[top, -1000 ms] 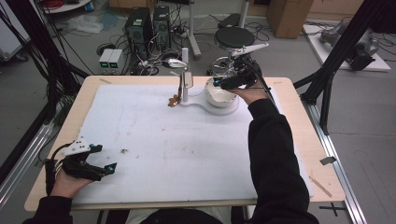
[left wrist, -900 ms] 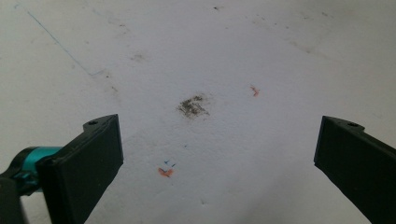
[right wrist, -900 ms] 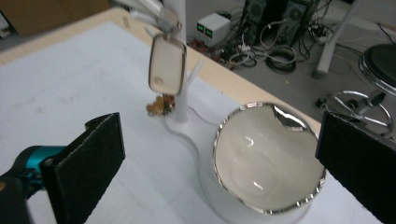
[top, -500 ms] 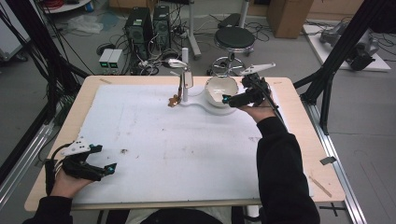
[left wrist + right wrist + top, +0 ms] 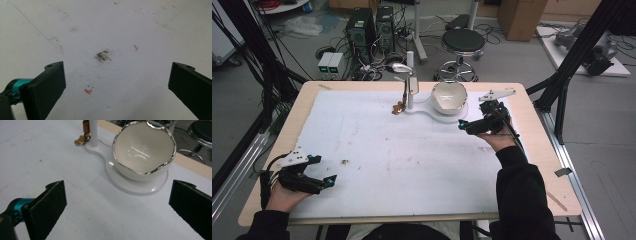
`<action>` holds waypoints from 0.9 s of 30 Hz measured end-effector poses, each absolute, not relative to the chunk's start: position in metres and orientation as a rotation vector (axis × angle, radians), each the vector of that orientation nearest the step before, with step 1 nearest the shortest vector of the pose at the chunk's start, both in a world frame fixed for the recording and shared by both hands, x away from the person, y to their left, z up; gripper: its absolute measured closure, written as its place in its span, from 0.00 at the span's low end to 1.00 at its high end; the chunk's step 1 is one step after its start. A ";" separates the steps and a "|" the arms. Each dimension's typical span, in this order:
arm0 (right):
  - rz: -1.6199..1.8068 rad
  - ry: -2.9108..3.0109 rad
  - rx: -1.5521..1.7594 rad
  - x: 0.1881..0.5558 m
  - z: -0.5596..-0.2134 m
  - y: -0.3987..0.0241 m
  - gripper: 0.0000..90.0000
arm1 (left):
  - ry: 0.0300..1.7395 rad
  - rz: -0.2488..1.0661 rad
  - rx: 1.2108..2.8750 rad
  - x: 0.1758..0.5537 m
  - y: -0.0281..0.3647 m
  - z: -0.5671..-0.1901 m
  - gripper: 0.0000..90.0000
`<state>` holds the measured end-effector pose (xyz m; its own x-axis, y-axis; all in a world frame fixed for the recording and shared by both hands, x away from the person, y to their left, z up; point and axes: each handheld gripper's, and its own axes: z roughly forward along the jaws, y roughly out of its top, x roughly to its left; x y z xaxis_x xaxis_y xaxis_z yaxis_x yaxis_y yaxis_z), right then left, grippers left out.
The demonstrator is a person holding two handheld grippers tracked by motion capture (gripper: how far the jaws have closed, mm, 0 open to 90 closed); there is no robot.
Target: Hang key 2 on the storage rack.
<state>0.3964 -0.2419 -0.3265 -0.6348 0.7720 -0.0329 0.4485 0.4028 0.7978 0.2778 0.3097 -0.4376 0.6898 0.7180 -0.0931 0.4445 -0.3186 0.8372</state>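
A white bowl (image 5: 144,150) with a thin silvery, wavy rim sat tilted on the round end of a white stand (image 5: 140,185) at the far side of the desk (image 5: 532,150); a small brass piece (image 5: 80,139) lay at the stand's post. The right gripper (image 5: 476,125) hovered just in front of the bowl, its fingers (image 5: 47,207) spread wide and empty. The left gripper (image 5: 314,174) rested near the desk's front-left corner, fingers (image 5: 47,86) likewise released over bare, stained paper. The bowl looked glazed, stiff, slippery and breakable; pinching its wall across the rim seemed the surest hold.
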 end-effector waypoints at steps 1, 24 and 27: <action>1.103 2.268 1.042 0.394 -0.329 -0.243 0.01 | 0.898 0.369 1.968 0.278 0.309 -0.438 0.02; 1.143 2.236 1.103 0.344 -0.389 -0.274 0.01 | 0.886 0.355 1.978 0.275 0.309 -0.438 0.02; 1.136 2.243 1.098 0.336 -0.397 -0.277 0.01 | 0.885 0.354 1.978 0.275 0.309 -0.438 0.02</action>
